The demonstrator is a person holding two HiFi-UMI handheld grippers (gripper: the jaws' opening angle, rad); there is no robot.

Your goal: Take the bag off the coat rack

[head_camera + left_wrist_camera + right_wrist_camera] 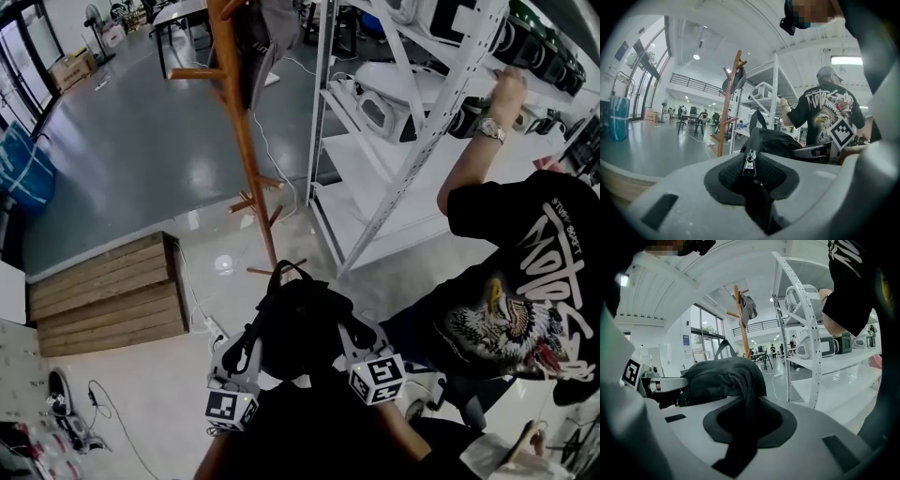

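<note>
Head view: bag (298, 323) is clear of the coat rack (246, 141), which stands well ahead. It's slung crosswise between both hands, neither nearer. The left claw (246, 349) is clenched on fabric at the zipper pull (749, 165), and the right claw (352, 336) is clenched on a fold.

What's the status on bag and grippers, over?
Both shut on the bag, left gripper and right gripper. Bag off the coat rack, held between them. Close on the right, a person at the shelves.

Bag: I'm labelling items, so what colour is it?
The bag is black; the head view shows it best.
</note>
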